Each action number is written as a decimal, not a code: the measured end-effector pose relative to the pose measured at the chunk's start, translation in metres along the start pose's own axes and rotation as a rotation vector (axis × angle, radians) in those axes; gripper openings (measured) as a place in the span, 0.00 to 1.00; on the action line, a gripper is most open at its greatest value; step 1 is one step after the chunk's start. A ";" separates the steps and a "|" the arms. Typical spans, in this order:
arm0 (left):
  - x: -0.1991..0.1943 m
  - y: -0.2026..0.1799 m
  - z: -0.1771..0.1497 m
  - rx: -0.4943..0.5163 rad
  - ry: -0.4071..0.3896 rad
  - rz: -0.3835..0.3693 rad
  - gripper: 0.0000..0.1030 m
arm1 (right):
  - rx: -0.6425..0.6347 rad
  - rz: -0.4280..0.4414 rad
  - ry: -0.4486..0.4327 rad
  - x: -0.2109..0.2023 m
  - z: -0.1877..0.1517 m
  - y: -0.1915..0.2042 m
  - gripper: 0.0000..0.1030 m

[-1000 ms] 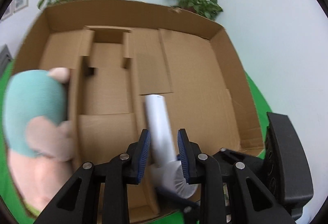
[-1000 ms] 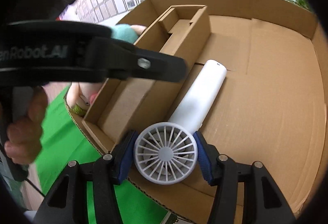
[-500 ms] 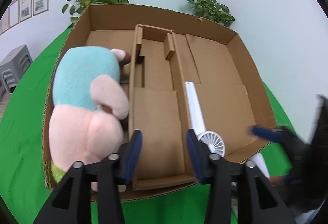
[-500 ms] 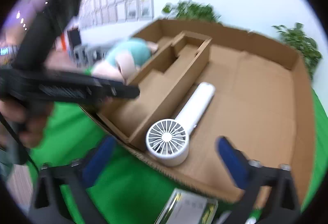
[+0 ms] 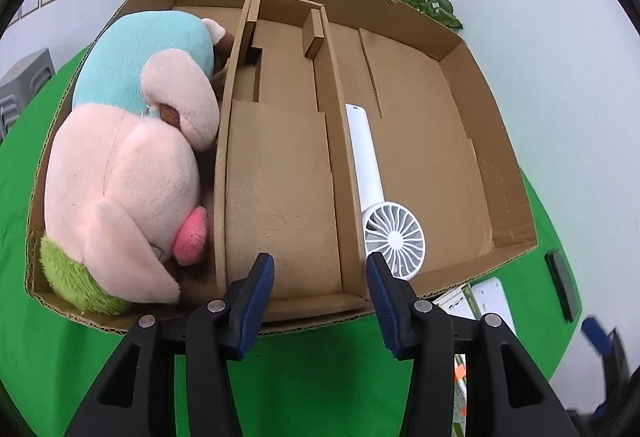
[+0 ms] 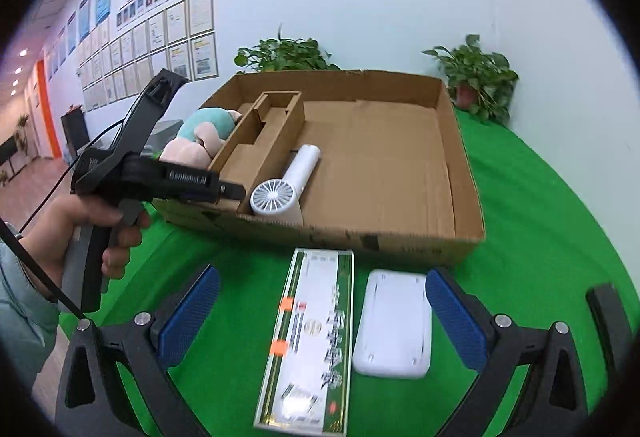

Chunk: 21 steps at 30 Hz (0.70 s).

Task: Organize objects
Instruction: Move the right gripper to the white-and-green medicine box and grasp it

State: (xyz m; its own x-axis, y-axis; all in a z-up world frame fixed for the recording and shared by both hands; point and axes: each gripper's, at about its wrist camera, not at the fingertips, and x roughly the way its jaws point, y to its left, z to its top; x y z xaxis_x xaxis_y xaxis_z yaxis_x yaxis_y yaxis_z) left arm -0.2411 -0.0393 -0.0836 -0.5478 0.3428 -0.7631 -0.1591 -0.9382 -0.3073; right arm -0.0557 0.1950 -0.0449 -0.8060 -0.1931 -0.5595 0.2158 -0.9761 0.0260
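Observation:
A white handheld fan [image 5: 394, 237] [image 6: 280, 197] lies in the right compartment of the cardboard box [image 5: 500, 157], its handle along the divider. A pink and teal plush pig [image 5: 132, 165] [image 6: 200, 137] fills the left compartment. My left gripper [image 5: 319, 269] hangs open and empty over the box's near wall, in front of the bare middle compartment. My right gripper [image 6: 322, 285] stands wide open above the green cloth. Between its fingers I see a long green-and-white carton [image 6: 312, 337] and a flat white device [image 6: 394, 325], both untouched.
A hand [image 6: 80, 229] holds the left gripper at the box's near left corner. A black flat object [image 5: 562, 285] lies on the green cloth [image 6: 540, 217] right of the box. Potted plants [image 6: 476, 77] stand behind it against the wall.
Both grippers let go of the fan and drew back from the box. The fan stays inside by the divider. The right gripper opened wide and swung over the carton and white device.

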 end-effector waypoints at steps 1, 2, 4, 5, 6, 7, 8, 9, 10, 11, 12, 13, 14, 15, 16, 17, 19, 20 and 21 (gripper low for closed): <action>0.001 -0.001 0.001 0.005 -0.004 0.005 0.45 | 0.006 0.003 0.006 0.001 -0.001 0.000 0.99; -0.002 -0.003 0.000 0.015 -0.013 0.021 0.45 | 0.009 0.006 0.010 -0.002 -0.003 -0.001 0.99; -0.013 -0.009 -0.005 0.047 -0.047 0.066 0.45 | 0.010 -0.004 -0.005 -0.008 -0.008 -0.002 0.99; -0.025 -0.014 -0.008 0.074 -0.087 0.096 0.46 | 0.010 -0.006 -0.011 -0.010 -0.009 -0.004 0.99; -0.037 -0.022 -0.011 0.108 -0.134 0.114 0.47 | 0.011 -0.015 -0.022 -0.012 -0.009 -0.003 0.99; -0.051 -0.031 -0.016 0.148 -0.188 0.128 0.55 | 0.009 -0.025 -0.032 -0.014 -0.009 -0.003 0.99; -0.070 -0.043 -0.026 0.195 -0.259 0.141 0.69 | 0.005 -0.040 -0.046 -0.017 -0.009 -0.002 0.99; -0.084 -0.050 -0.034 0.225 -0.313 0.157 0.78 | 0.003 -0.048 -0.053 -0.017 -0.010 -0.001 0.99; -0.097 -0.058 -0.041 0.244 -0.367 0.179 0.95 | 0.003 -0.051 -0.058 -0.018 -0.010 -0.001 0.99; -0.113 -0.067 -0.052 0.254 -0.436 0.203 1.00 | 0.002 -0.049 -0.063 -0.019 -0.010 0.000 0.99; -0.122 -0.071 -0.058 0.256 -0.464 0.202 1.00 | 0.000 -0.045 -0.067 -0.020 -0.011 0.001 0.99; -0.129 -0.074 -0.063 0.256 -0.472 0.192 1.00 | -0.004 -0.045 -0.067 -0.020 -0.012 0.002 0.99; -0.135 -0.076 -0.069 0.249 -0.463 0.174 1.00 | -0.011 -0.039 -0.063 -0.020 -0.013 0.002 0.99; -0.139 -0.077 -0.073 0.234 -0.454 0.155 1.00 | -0.016 -0.024 -0.054 -0.019 -0.015 0.002 0.99; -0.141 -0.076 -0.077 0.223 -0.447 0.137 1.00 | -0.016 -0.009 -0.044 -0.018 -0.018 0.002 0.99; -0.143 -0.075 -0.081 0.211 -0.427 0.102 1.00 | -0.015 0.013 -0.033 -0.018 -0.021 0.002 0.99; -0.137 -0.075 -0.081 0.194 -0.376 0.052 1.00 | -0.012 0.088 -0.014 -0.020 -0.030 0.001 0.99; -0.129 -0.076 -0.081 0.181 -0.337 0.021 1.00 | -0.012 0.128 0.001 -0.021 -0.037 0.001 0.99; -0.125 -0.073 -0.084 0.172 -0.308 -0.002 1.00 | -0.016 0.159 0.023 -0.019 -0.046 0.000 0.99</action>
State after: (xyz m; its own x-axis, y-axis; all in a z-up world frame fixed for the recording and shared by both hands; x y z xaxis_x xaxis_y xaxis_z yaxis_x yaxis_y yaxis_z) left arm -0.0920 -0.0095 -0.0138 -0.7656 0.3387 -0.5469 -0.2816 -0.9408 -0.1885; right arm -0.0150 0.2028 -0.0729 -0.7479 -0.3427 -0.5685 0.3486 -0.9316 0.1030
